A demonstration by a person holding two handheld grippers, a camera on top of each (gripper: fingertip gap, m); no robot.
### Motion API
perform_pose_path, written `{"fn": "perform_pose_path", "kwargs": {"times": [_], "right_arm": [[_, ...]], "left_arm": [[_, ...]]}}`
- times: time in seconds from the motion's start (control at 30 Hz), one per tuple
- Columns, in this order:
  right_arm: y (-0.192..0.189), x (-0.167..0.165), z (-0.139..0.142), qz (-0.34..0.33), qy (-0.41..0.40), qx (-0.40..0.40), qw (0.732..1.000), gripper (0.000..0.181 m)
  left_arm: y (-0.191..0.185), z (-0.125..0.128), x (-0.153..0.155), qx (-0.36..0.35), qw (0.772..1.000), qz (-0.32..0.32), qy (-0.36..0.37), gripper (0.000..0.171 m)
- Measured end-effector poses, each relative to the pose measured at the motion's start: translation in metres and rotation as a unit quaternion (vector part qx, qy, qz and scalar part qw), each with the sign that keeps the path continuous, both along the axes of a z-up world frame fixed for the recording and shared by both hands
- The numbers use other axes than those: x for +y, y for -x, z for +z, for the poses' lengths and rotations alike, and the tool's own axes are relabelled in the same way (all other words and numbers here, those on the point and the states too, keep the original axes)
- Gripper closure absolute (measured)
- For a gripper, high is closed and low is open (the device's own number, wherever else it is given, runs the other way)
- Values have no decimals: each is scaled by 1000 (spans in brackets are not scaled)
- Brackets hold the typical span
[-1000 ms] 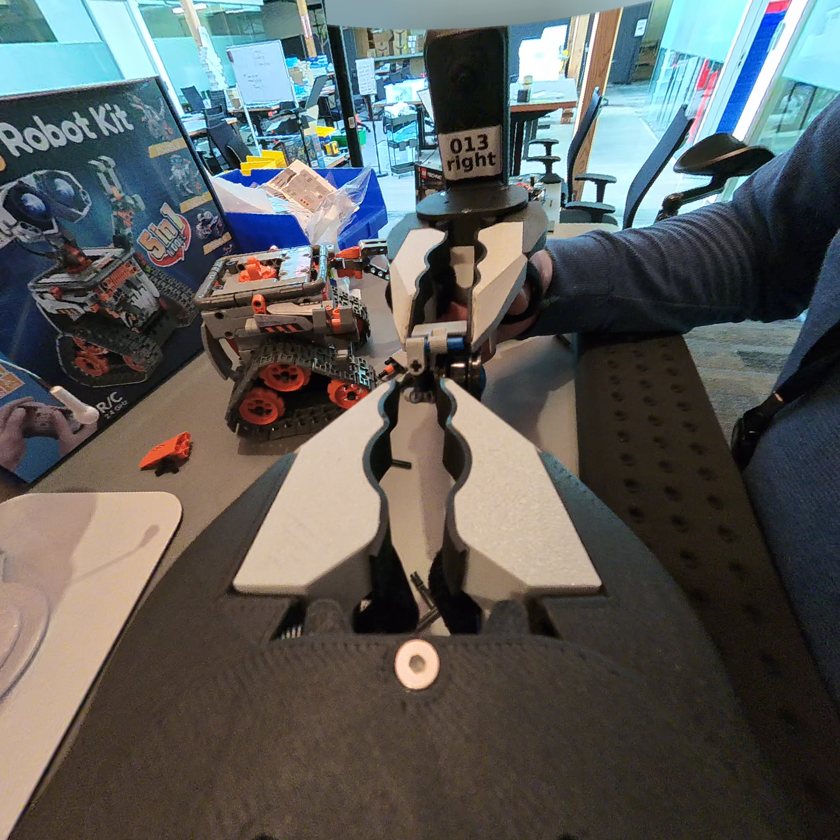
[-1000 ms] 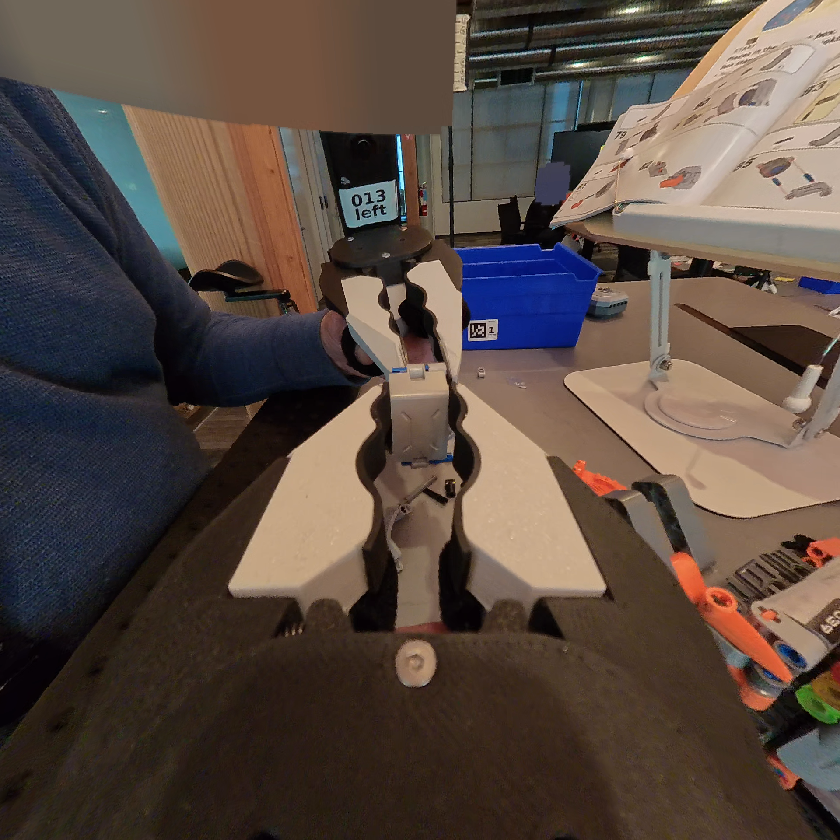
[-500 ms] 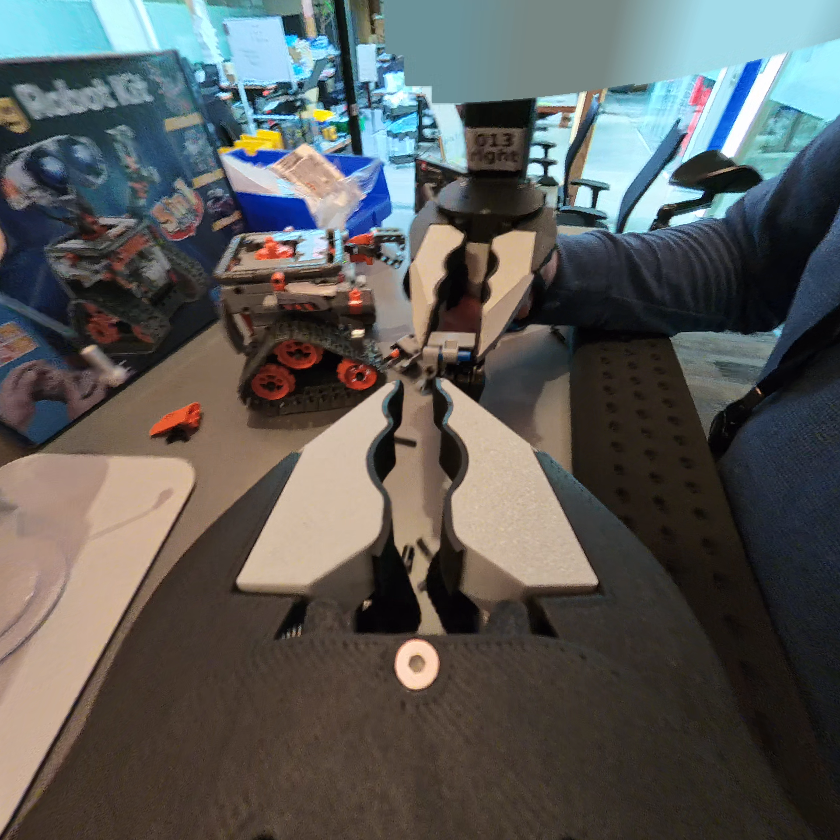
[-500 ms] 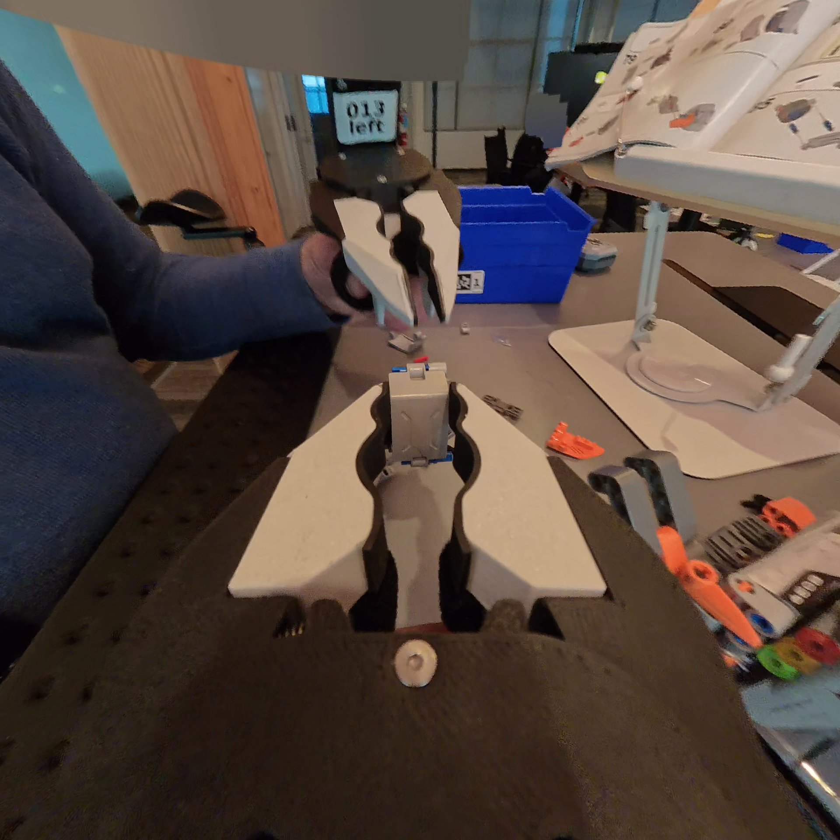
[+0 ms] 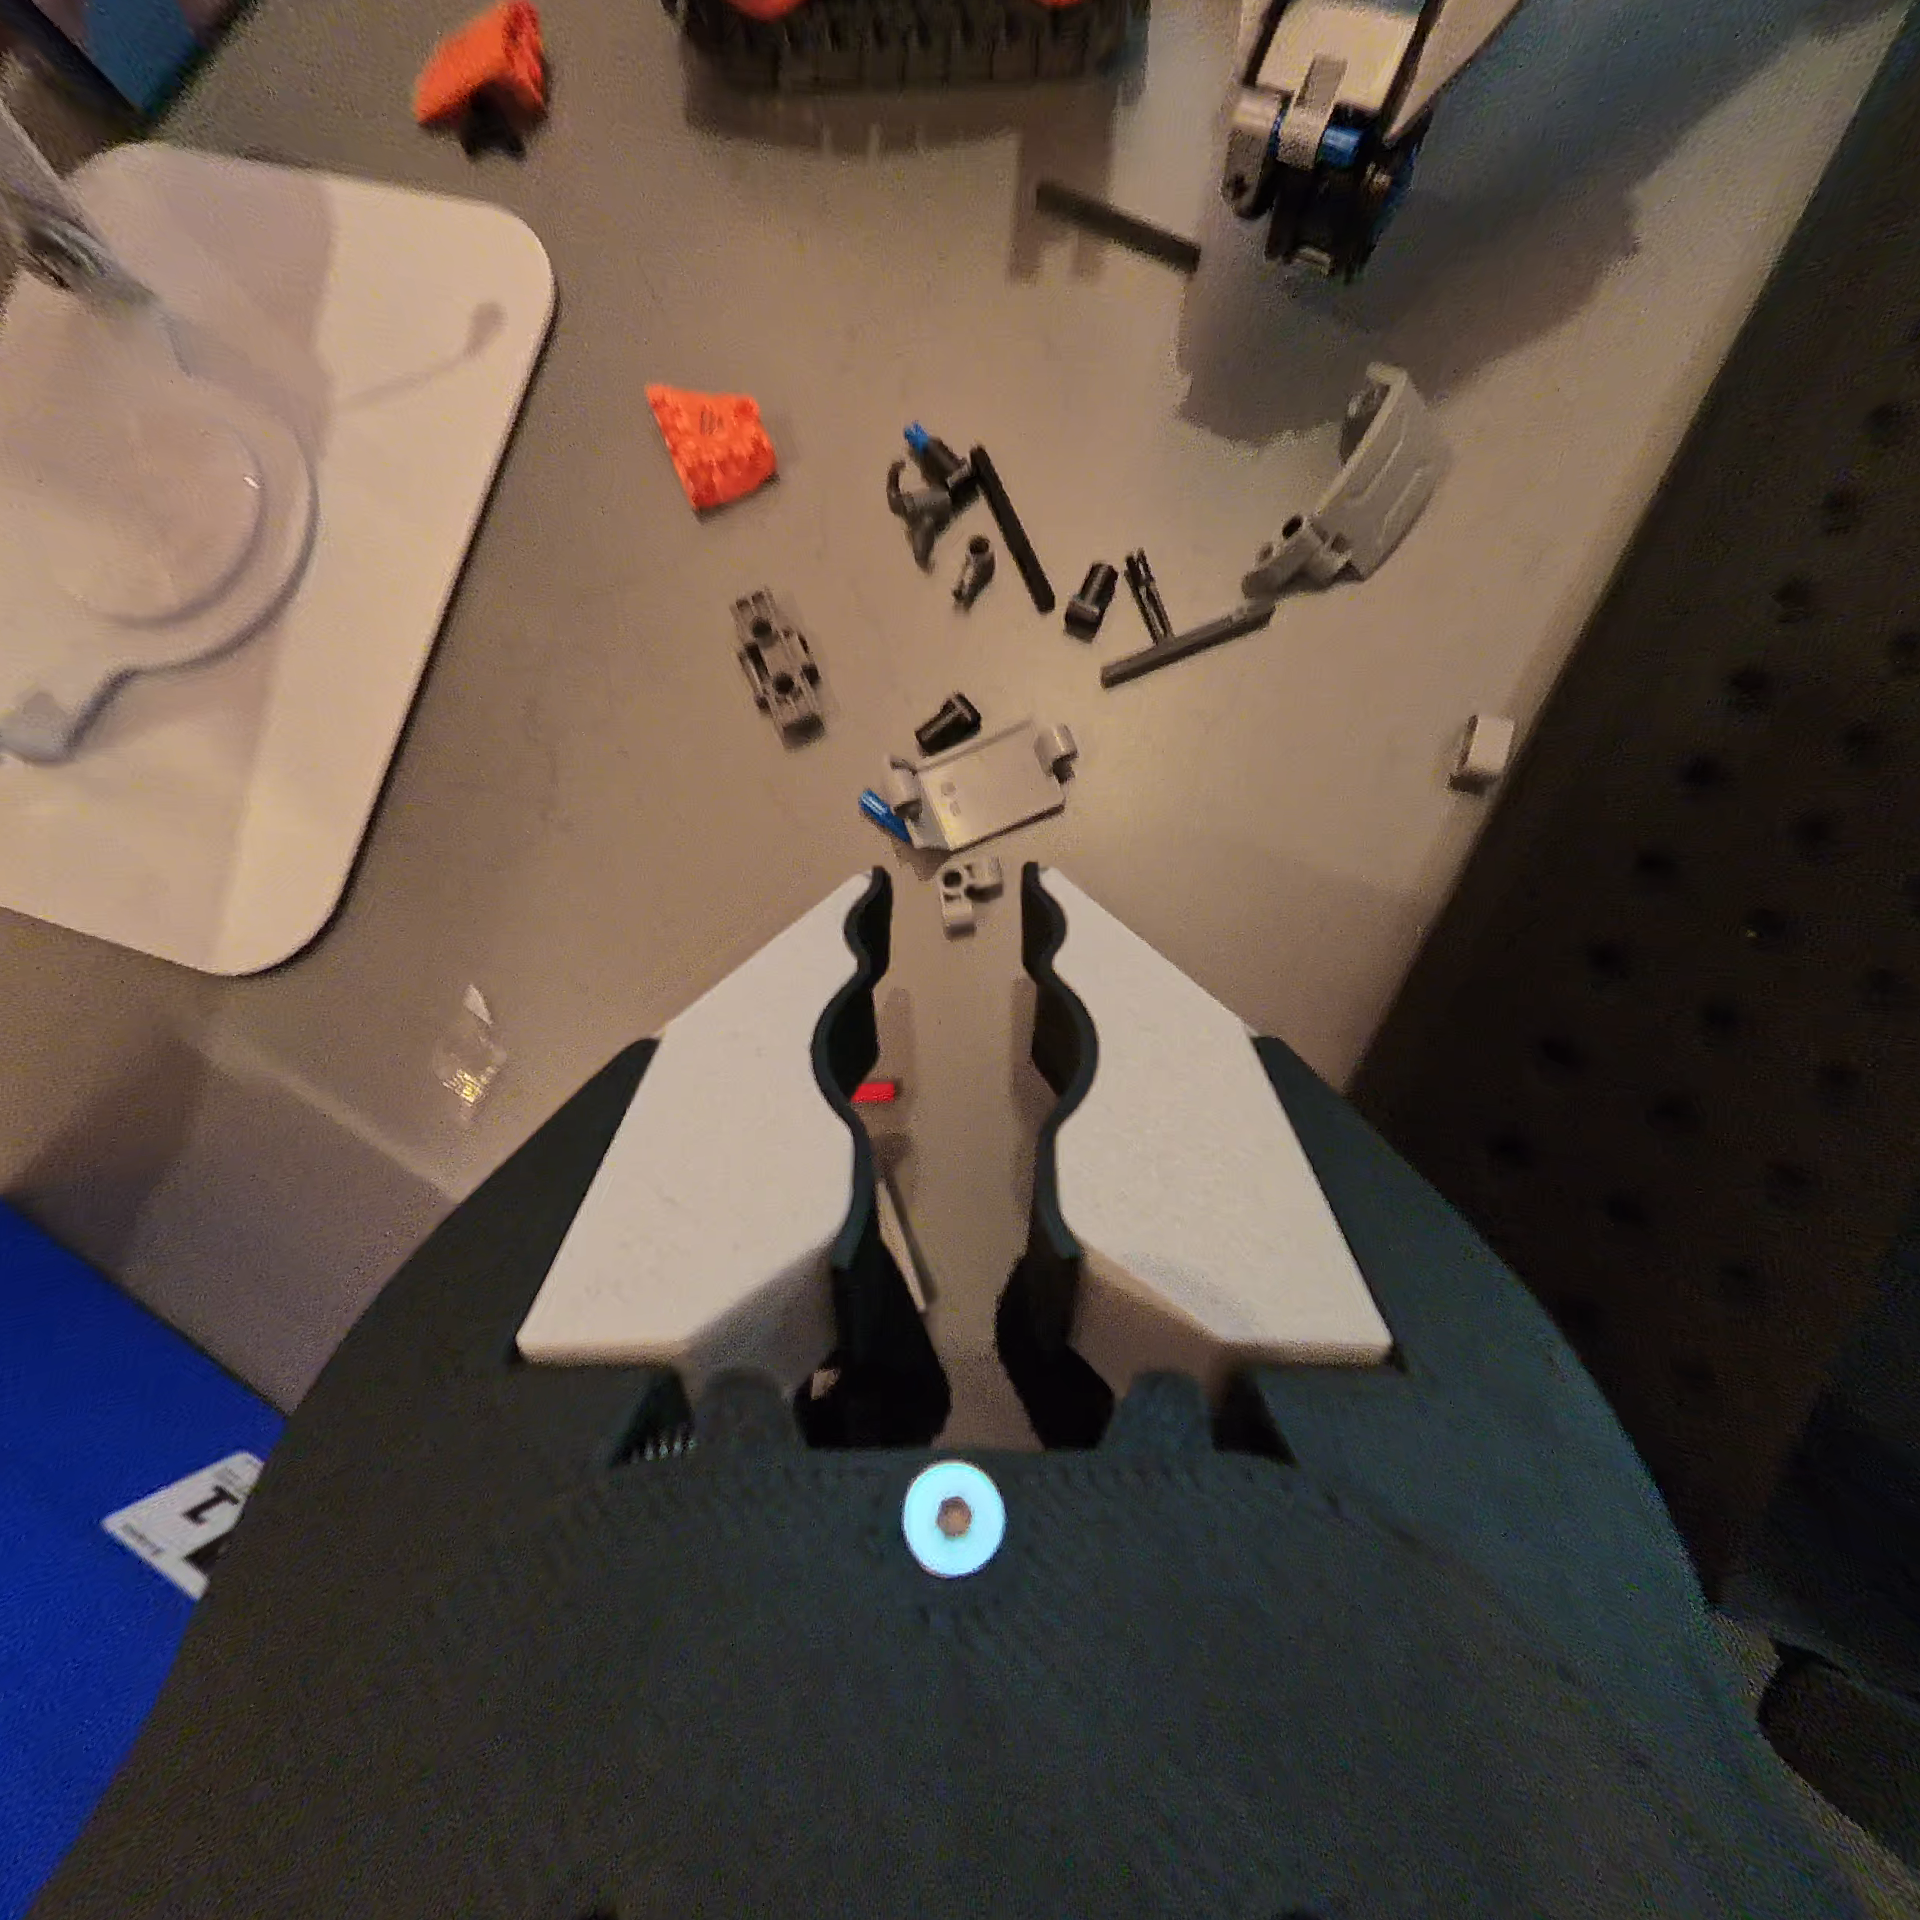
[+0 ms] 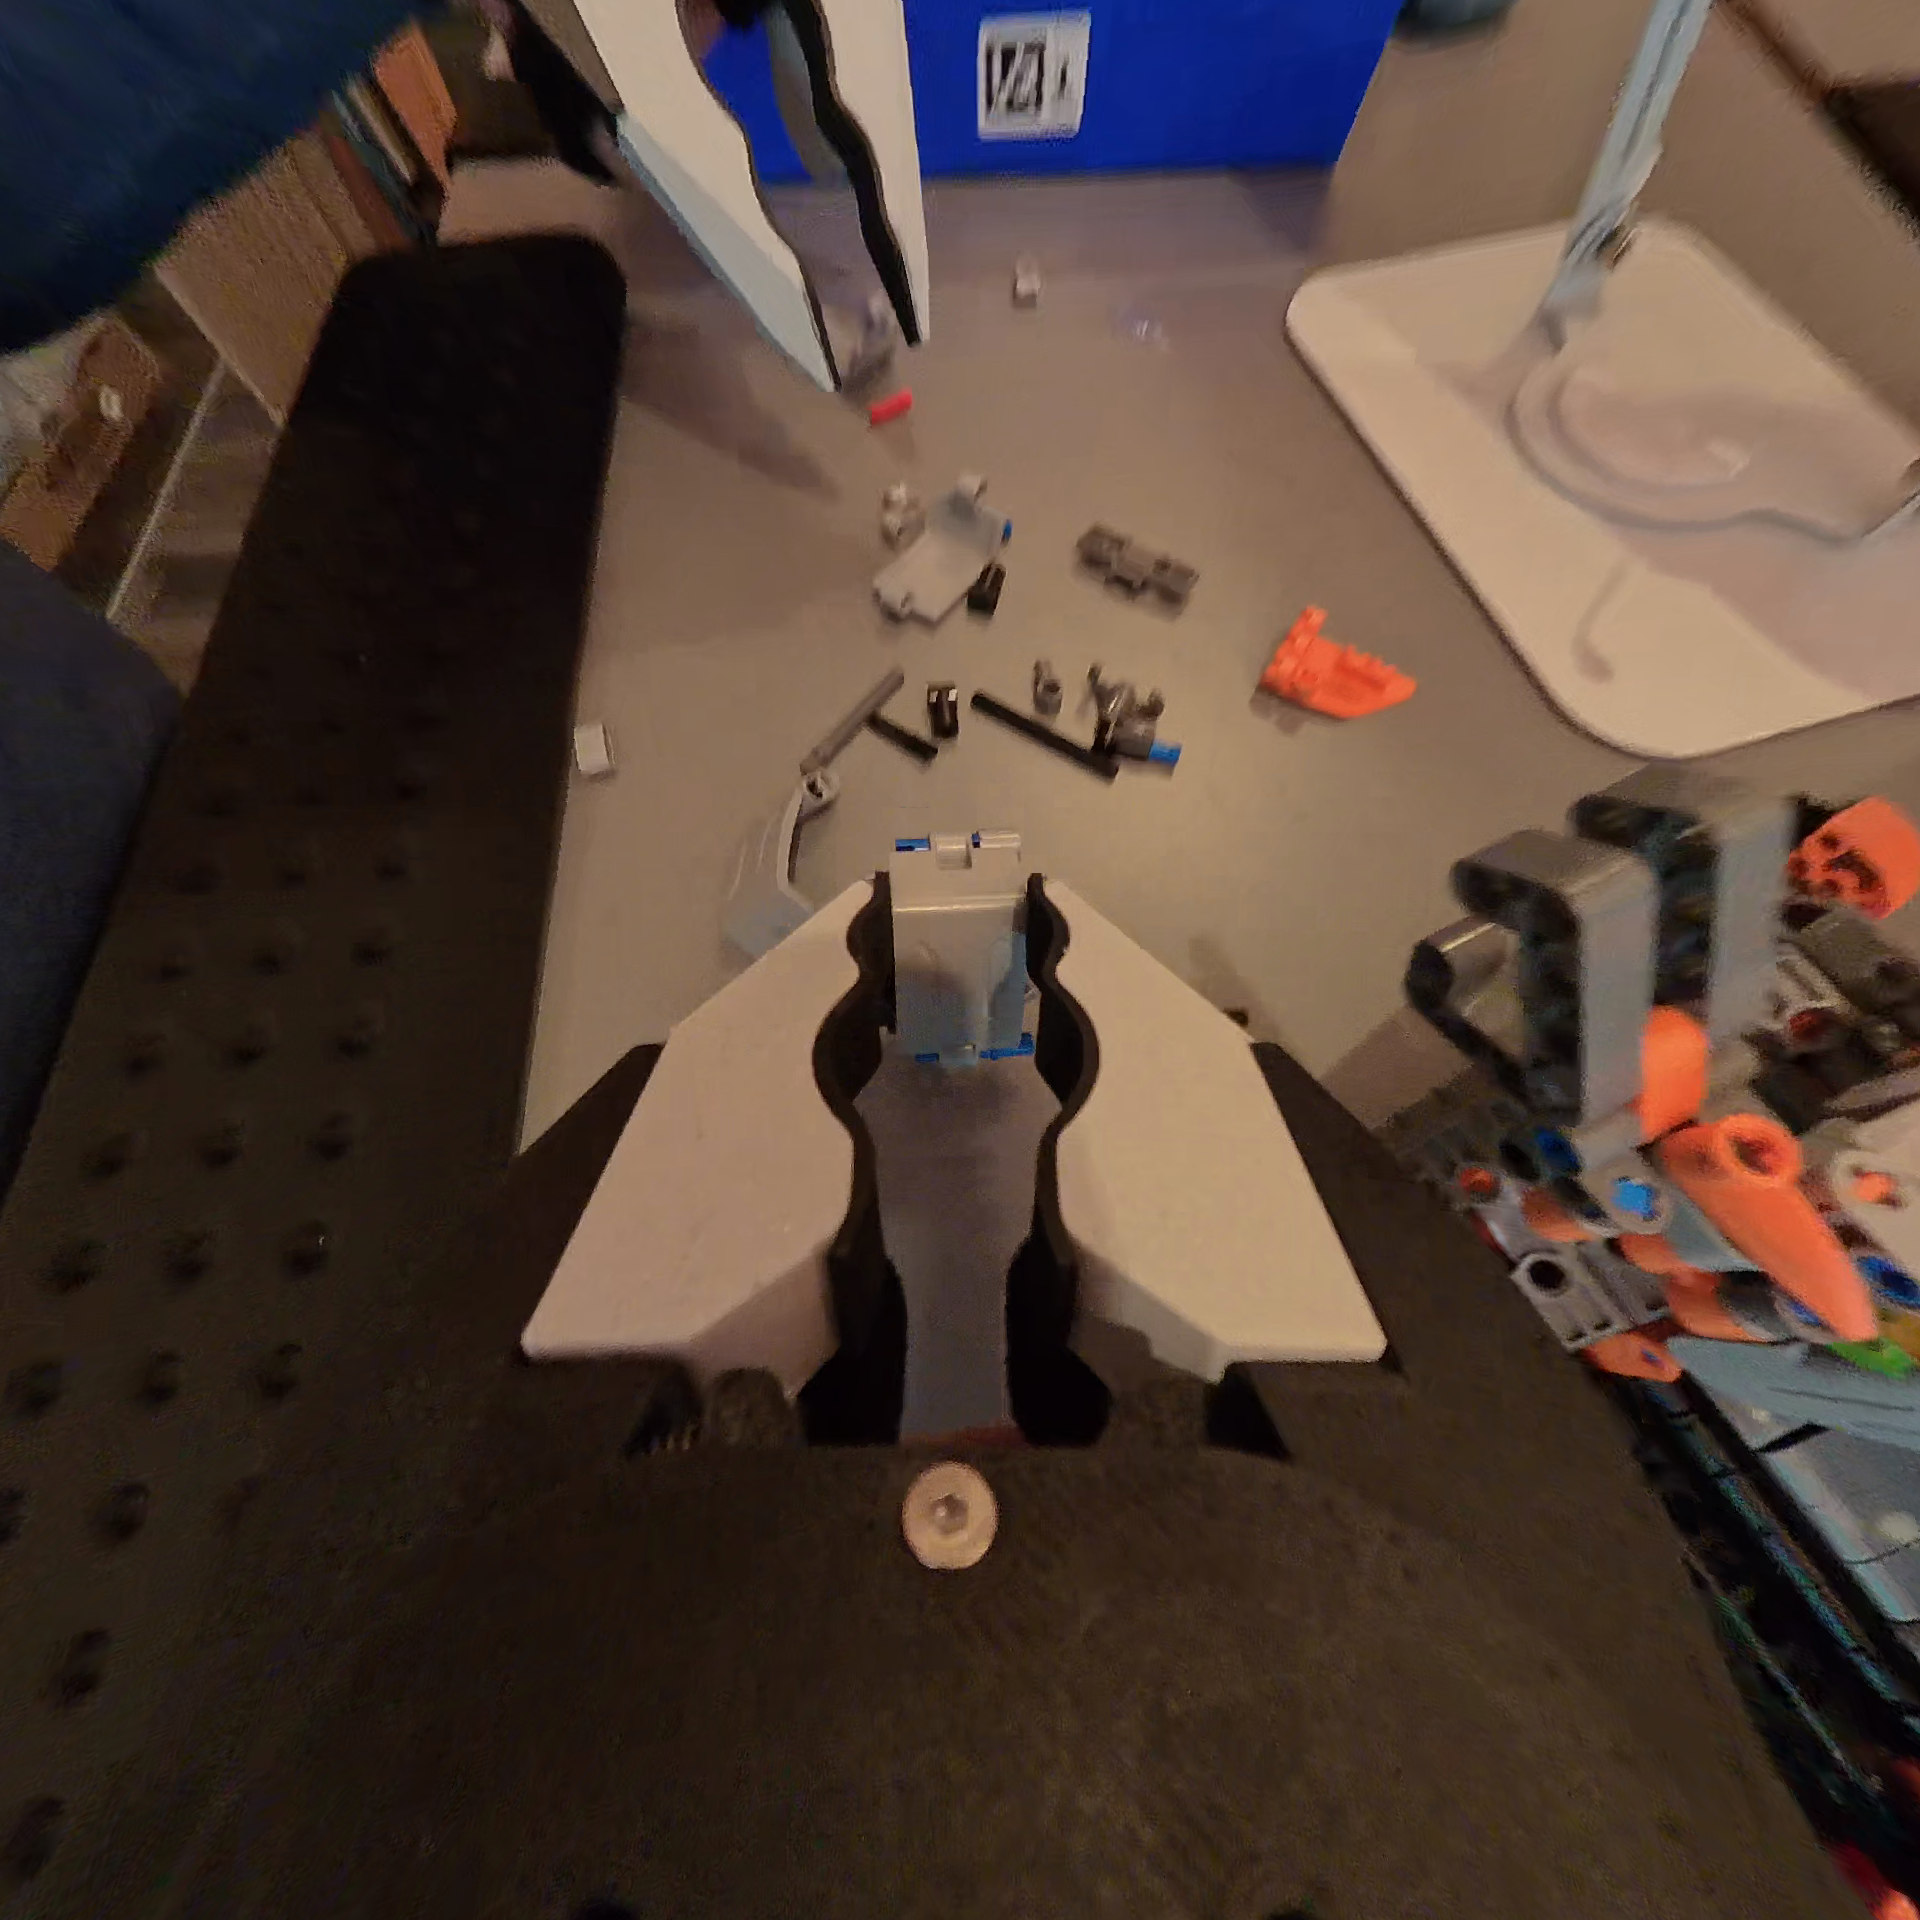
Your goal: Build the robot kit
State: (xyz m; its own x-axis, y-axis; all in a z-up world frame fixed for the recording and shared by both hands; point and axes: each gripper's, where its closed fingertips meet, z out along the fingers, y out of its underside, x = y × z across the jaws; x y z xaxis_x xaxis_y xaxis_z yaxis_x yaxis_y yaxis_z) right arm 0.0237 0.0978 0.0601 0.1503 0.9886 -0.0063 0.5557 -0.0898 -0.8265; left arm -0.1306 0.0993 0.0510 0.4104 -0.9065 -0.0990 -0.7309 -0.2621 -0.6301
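Note:
My left gripper [image 5: 954, 883] is open and points down at the grey table, just above a small grey connector [image 5: 966, 894] and a flat grey panel with a blue pin [image 5: 982, 795]. It holds nothing. It also shows in the right wrist view [image 6: 873, 353], above a small red pin [image 6: 890, 407]. My right gripper [image 6: 958, 888] is shut on a grey block assembly with blue pins [image 6: 956, 956], held above the table. That assembly also shows at the top of the left wrist view [image 5: 1299, 114]. Black axles and pins [image 5: 1008, 530] and a curved grey panel [image 5: 1351, 509] lie between the grippers.
An orange wedge piece [image 5: 712, 447] and a dark grey connector [image 5: 774, 665] lie loose. A white stand base [image 5: 208, 520] is at the left. A blue bin [image 6: 1143, 83] stands behind. A tracked robot model [image 6: 1662, 1091] is at the right. A black perforated mat [image 6: 364, 831] borders the table. The grippers' ends are close to 15 cm from one another. My left tips are roughly 4 cm from the small grey connector [image 5: 966, 894]. My right wrist view [image 6: 904, 517] looks at it from another angle.
The two grippers, which met at the grey assembly, have drawn apart. My left gripper let go, opened and tipped down toward the loose parts. My right gripper keeps the assembly and also tilts down.

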Motion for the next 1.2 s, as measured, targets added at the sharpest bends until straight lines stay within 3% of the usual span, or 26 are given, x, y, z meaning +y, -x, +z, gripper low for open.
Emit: {"fn": "perform_pose_path", "kwargs": {"times": [0.33, 0.6, 0.93, 1.1, 1.2], "right_arm": [[2, -1, -24, -21, 25, -52, 998, 157], [-4, -2, -9, -14, 34, -27, 999, 145], [-22, -9, -15, 3, 28, -50, 998, 141], [-16, -6, -11, -5, 7, -38, 999, 138], [-13, -5, -7, -7, 6, -27, 1000, 139]], "left_arm": [[-1, -35, -9, 39, 999, 7, 28, 147], [0, -24, -21, 16, 999, 12, 31, 143], [-11, -18, -33, 9, 1000, 4, 29, 142], [23, -1, -14, 36, 997, 67, -3, 142], [65, 8, 8, 107, 985, 131, -38, 141]]}}
